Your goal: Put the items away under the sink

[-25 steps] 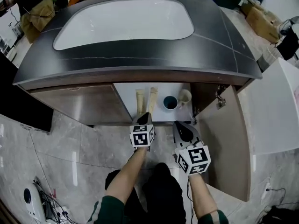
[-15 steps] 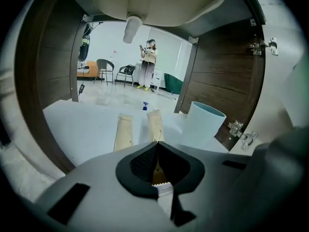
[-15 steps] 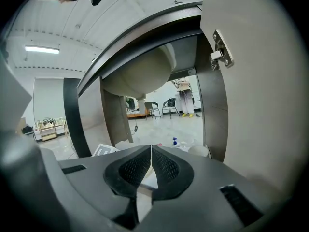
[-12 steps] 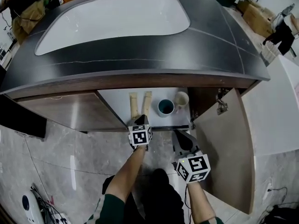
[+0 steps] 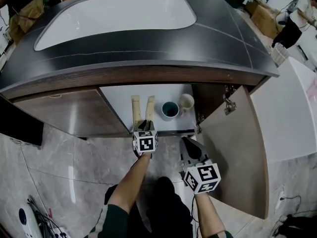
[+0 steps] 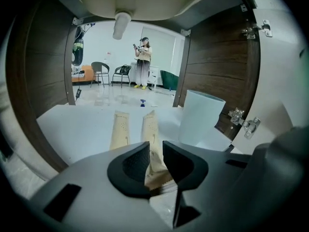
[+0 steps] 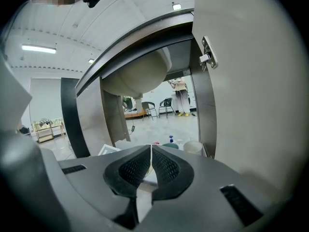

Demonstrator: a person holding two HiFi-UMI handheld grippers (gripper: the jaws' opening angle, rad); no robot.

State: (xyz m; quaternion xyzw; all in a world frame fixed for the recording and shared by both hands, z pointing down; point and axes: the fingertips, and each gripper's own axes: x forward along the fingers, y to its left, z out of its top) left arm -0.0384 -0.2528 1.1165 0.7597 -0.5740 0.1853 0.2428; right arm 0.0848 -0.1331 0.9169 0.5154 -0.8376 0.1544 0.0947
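Note:
Two tan sachets lie side by side on the white cabinet floor (image 5: 118,102) under the sink. The left sachet (image 5: 135,109) (image 6: 120,129) lies free. The near end of the right sachet (image 5: 149,107) (image 6: 150,132) is between the jaws of my left gripper (image 5: 147,125) (image 6: 156,154). Those jaws have just been opening and now stand slightly apart, not pressing on the sachet. A teal cup (image 5: 169,110) (image 6: 200,117) and a white cup (image 5: 186,102) stand to the right. My right gripper (image 5: 191,146) (image 7: 151,164) hangs outside the cabinet, shut and empty.
The right cabinet door (image 5: 233,148) (image 7: 251,105) stands wide open beside my right gripper, its hinges (image 6: 244,122) showing. The dark counter with the white sink basin (image 5: 119,14) overhangs the opening. A drain pipe (image 6: 121,25) hangs above the shelf. A person stands in the room behind.
Both grippers have sunk a little in front of the cabinet opening. The left one has brought the right sachet down next to the left one.

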